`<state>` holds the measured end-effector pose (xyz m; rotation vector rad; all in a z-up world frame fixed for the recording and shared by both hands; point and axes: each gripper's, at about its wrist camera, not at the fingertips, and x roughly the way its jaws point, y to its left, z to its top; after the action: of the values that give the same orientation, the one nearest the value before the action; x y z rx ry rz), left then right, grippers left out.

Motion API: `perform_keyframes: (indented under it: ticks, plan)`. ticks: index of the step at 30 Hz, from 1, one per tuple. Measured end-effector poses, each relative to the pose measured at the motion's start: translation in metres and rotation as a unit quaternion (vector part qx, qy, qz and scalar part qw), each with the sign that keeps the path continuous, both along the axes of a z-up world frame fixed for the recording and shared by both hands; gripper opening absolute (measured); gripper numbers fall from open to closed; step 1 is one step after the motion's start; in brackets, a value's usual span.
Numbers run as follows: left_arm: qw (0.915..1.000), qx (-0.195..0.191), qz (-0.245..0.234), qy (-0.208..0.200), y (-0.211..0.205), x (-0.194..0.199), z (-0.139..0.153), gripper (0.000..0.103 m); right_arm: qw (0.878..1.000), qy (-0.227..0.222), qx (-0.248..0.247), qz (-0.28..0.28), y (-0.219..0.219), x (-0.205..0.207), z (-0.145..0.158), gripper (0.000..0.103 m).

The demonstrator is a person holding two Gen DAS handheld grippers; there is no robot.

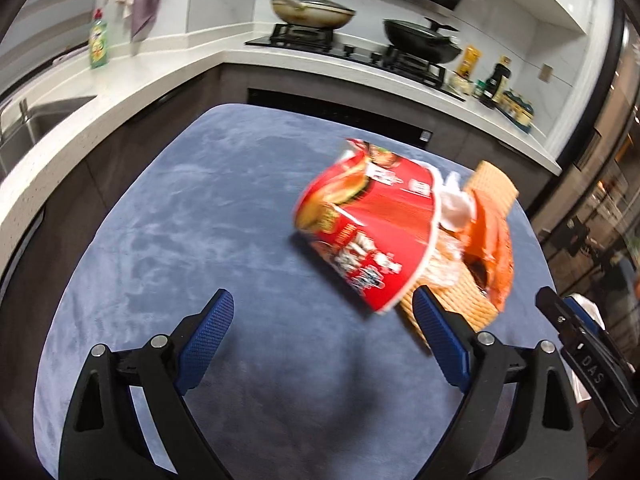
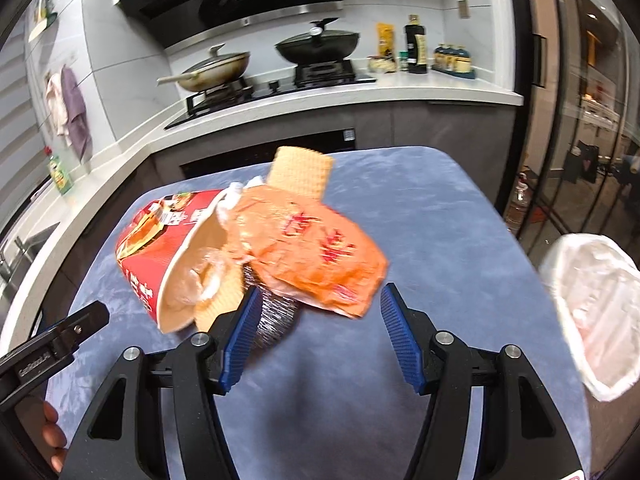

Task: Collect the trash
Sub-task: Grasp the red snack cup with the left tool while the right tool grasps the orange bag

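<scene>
A red instant-noodle cup (image 1: 360,232) lies on its side on the blue table (image 1: 180,220), with an orange wrapper (image 1: 492,240), white tissue (image 1: 456,204) and tan wafer pieces (image 1: 460,300) at its mouth. My left gripper (image 1: 324,332) is open, just in front of the cup and not touching it. In the right wrist view the cup (image 2: 160,240), the orange wrapper (image 2: 316,256), a wafer (image 2: 300,172) and a foil cup (image 2: 272,316) lie ahead of my open right gripper (image 2: 316,324), whose left finger sits beside the foil cup.
A bin lined with a white bag (image 2: 592,312) stands right of the table. The kitchen counter (image 1: 240,60) with stove, two pans, bottles and a sink runs behind the table. The other gripper shows at each view's edge (image 1: 576,344).
</scene>
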<state>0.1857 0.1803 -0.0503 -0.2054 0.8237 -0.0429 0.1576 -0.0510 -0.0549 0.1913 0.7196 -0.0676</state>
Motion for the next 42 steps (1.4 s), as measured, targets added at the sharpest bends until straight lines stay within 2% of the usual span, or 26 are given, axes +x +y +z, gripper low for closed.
perform_keyframes:
  ticks: [8,11,16,22,24,27,28,29,31,32,37,41,42]
  plan:
    - [0.9998,-0.007,0.017,0.0,0.018,0.016,-0.003,0.091,1.0,-0.001,-0.009,0.012,0.027,0.042,-0.012,0.07]
    - [0.9998,-0.008,0.018,0.0,0.02,0.023,-0.005,0.093,1.0,0.005,-0.003,0.014,0.031,0.055,-0.02,0.071]
    - [0.9995,-0.032,0.009,0.004,0.019,0.036,-0.007,0.093,1.0,0.007,-0.016,0.005,0.029,0.067,-0.029,0.07]
    - [0.9994,-0.034,-0.001,-0.005,0.009,0.061,-0.006,0.093,1.0,0.004,-0.002,0.0,0.013,0.061,-0.032,0.04]
    - [0.9996,-0.028,-0.003,-0.006,0.008,0.071,-0.006,0.093,1.0,0.002,-0.004,-0.003,0.007,0.056,-0.032,0.023]
    - [0.9997,-0.022,-0.004,-0.013,0.006,0.08,-0.006,0.093,1.0,-0.001,0.003,-0.009,-0.002,0.048,-0.031,0.011]
    - [0.9997,-0.018,-0.005,-0.016,0.005,0.084,-0.006,0.092,1.0,-0.001,0.007,-0.012,-0.007,0.046,-0.03,0.01]
    - [0.9997,-0.015,-0.007,-0.016,0.004,0.088,-0.007,0.09,1.0,-0.002,0.011,-0.015,-0.009,0.044,-0.03,0.009]
    - [0.9997,-0.013,-0.016,-0.014,0.002,0.094,-0.008,0.079,1.0,-0.005,0.019,-0.02,-0.017,0.038,-0.027,0.007]
    - [0.9997,-0.012,-0.019,-0.013,0.001,0.096,-0.008,0.076,0.999,-0.007,0.022,-0.023,-0.02,0.036,-0.026,0.007]
    - [0.9994,-0.002,-0.033,-0.008,-0.005,0.101,-0.012,0.045,0.999,-0.015,0.033,-0.027,-0.028,0.026,-0.017,0.007]
    - [0.9993,0.008,-0.032,-0.017,-0.009,0.096,-0.009,0.039,0.999,-0.021,0.034,-0.026,-0.03,0.02,-0.01,0.007]
    - [0.9992,0.01,-0.033,-0.02,-0.009,0.094,-0.008,0.032,0.999,-0.022,0.035,-0.027,-0.03,0.017,-0.008,0.007]
